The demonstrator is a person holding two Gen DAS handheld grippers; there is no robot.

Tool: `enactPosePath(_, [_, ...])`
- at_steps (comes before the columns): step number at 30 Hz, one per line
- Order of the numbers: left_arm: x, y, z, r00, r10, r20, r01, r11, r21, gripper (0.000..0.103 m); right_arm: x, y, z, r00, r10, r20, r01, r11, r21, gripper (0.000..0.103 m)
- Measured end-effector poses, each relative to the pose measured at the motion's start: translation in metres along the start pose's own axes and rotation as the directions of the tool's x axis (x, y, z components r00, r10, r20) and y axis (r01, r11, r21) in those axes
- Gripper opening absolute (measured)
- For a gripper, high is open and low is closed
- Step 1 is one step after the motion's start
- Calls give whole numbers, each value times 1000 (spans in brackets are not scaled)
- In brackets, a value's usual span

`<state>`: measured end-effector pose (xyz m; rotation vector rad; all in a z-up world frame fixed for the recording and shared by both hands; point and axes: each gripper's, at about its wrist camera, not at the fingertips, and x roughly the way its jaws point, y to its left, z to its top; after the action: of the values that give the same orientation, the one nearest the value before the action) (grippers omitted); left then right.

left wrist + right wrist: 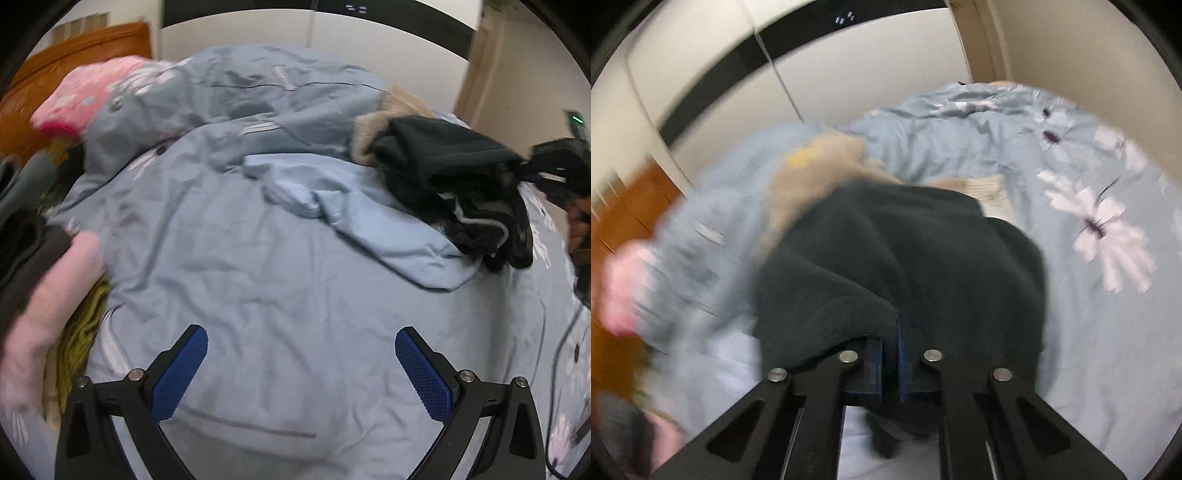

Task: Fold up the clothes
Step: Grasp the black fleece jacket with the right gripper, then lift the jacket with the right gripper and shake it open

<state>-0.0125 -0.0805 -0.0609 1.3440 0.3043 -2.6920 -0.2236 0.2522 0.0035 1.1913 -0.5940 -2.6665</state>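
A dark fleece garment (443, 166) lies bunched at the right of the bed, partly on a light blue garment (369, 225). My right gripper (897, 325) is shut on the dark fleece garment (905, 251), which drapes over its fingertips; the view is blurred. It shows in the left wrist view (554, 173) at the right edge, pulling the fleece. My left gripper (301, 347) is open and empty, jaws wide apart, low over the blue bedspread (258, 295).
A tan furry garment (384, 114) lies behind the fleece. Pink clothes (44, 288) and an olive knit (81, 332) sit at the left. A pink floral item (85, 96) lies far left. A wooden headboard (74, 48) and white wardrobe (332, 29) stand behind.
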Motion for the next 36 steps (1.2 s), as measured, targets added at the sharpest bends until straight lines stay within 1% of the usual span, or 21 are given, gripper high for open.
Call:
enactPosePath(2, [-12,8,-3,1000,-3,7,3,999,-33,102,-23,6,1,996,83,16,-83,996,13,5])
enactPosePath(3, [-20,9,-4,1000,-9,17,9,999,-38,102,-36,12,-2,994,108,24,-108,994,-6,5])
enactPosePath(5, [-36,12,-7,999,-19,38,21,999,-47,102,-61,24,-9,988,150,36,-148,988,-53,5])
enactPosePath(7, [-54,12,-10,998,-21,61,23,999,-34,102,-86,34,-22,982,182,39,-178,980,-94,5])
enactPosePath(10, [-76,14,-14,996,-41,75,44,998,-34,102,-118,41,-43,969,244,47,-238,964,-115,5])
enactPosePath(14, [-105,21,-20,993,-66,101,71,996,-47,102,-173,43,-72,936,342,79,-332,936,-118,5])
enactPosePath(17, [-128,25,-27,990,-74,119,80,996,-44,102,-216,46,-95,912,400,95,-384,911,-151,5])
enactPosePath(19, [-142,28,-33,989,-64,131,69,997,-34,102,-240,46,-114,899,430,89,-412,896,-162,5])
enactPosePath(21, [-154,31,-40,988,-66,141,72,996,-44,102,-256,43,-135,888,455,70,-440,883,-162,5])
enactPosePath(24, [-166,36,-49,986,-92,138,103,992,-71,102,-270,41,-171,889,459,7,-451,877,-167,5])
enactPosePath(26, [-171,35,-54,985,-100,138,110,992,-64,102,-279,42,-199,888,459,-35,-457,870,-185,5])
enactPosePath(29, [-179,34,-61,985,-103,139,111,993,-46,102,-285,41,-244,879,461,-119,-477,856,-198,5])
enactPosePath(31, [-178,32,-63,985,-112,129,120,991,-52,102,-274,35,-271,890,416,-188,-448,874,-188,5])
enactPosePath(33, [-176,30,-66,986,-122,116,130,990,-59,102,-254,26,-299,901,340,-268,-390,906,-163,5])
enactPosePath(34, [-175,28,-69,986,-128,109,134,989,-54,102,-243,22,-312,904,300,-304,-357,922,-152,5])
enactPosePath(36, [-173,24,-73,987,-132,96,137,990,-44,102,-222,15,-336,901,228,-368,-296,945,-139,5])
